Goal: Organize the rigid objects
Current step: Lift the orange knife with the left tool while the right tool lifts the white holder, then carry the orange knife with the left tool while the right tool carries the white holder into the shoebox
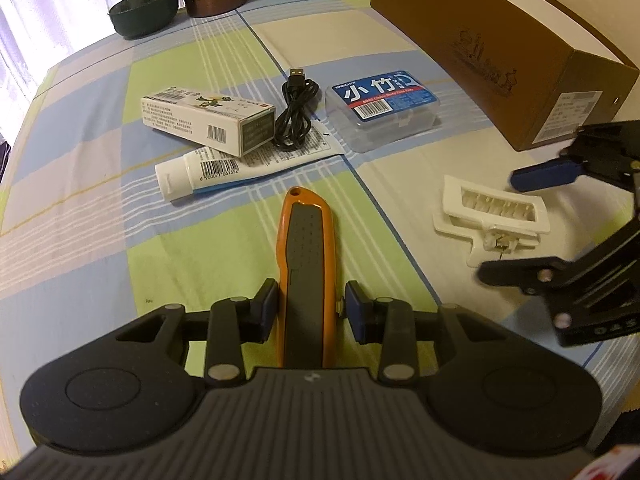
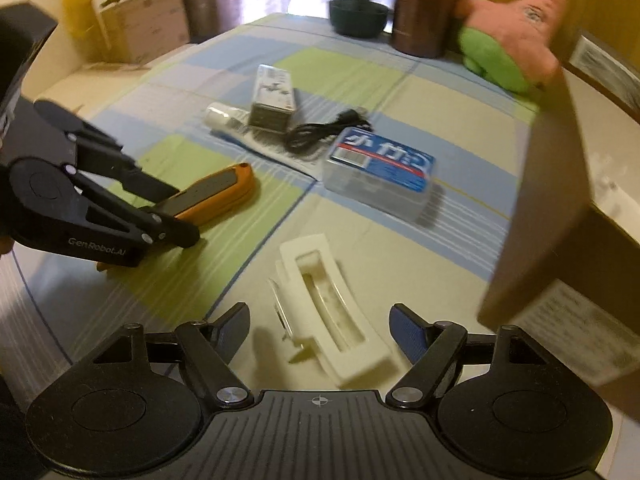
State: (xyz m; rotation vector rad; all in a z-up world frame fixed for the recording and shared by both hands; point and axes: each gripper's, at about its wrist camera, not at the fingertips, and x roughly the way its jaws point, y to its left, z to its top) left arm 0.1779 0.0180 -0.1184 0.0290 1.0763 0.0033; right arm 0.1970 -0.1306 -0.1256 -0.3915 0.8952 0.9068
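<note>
Honestly not far into this one yet. As far as I can see, nothing has landed in the brown cardboard box (image 1: 492,48) so far, though I can't see its inside, so take that with a grain of salt.

My left hand-held gripper (image 1: 311,307) has the orange utility knife (image 1: 306,240) between its pads. The left pad looks to be pressing on it and the right one sits just beside it, so I'd call it a grip, with the knife low over the checked cloth on the counter (image 1: 80,240). The right hand-held gripper (image 2: 320,330) is open around the white hair clip (image 2: 332,312), which lies flat between the fingers. The pads aren't touching it.

Left to sort: the clear floss pick case (image 1: 380,110), the small printed carton (image 1: 208,120), the toothpaste tube (image 1: 192,176) half under that carton, and the black USB cable (image 1: 296,114) coiled across the tube's tail.

Clutter-wise, the box sits just to the right of the clip, so my right side is tight. The two grippers are also close to each other. At the far edge there's a brown flask (image 2: 424,8), a dark glass jar (image 1: 140,4) and a pink and green plush toy (image 2: 512,44), all well clear of the work.
</note>
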